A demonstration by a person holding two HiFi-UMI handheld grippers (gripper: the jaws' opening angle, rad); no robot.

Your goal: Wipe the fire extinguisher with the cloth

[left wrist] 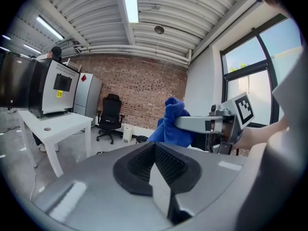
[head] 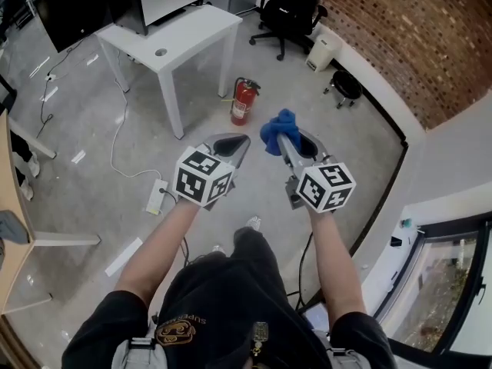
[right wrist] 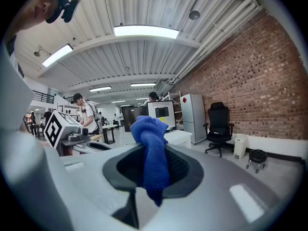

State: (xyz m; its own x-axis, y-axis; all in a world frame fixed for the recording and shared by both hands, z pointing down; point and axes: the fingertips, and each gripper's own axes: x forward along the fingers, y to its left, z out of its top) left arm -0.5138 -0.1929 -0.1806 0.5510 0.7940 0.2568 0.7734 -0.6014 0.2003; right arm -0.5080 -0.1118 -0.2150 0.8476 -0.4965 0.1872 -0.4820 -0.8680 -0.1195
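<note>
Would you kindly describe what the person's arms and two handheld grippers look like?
The left gripper and right gripper have grey shells and black ribbed claw pads; each carries a white cube with black square markers. The person wears a black short-sleeved top, forearms bare.

The left gripper (left wrist: 155,148) has its jaws together, nothing between them. Beyond it, the right gripper (left wrist: 185,124) clamps a blue cloth (left wrist: 168,126). A white table (left wrist: 57,124) stands left, a chair (left wrist: 111,115) by the brick wall (left wrist: 144,93).
</note>
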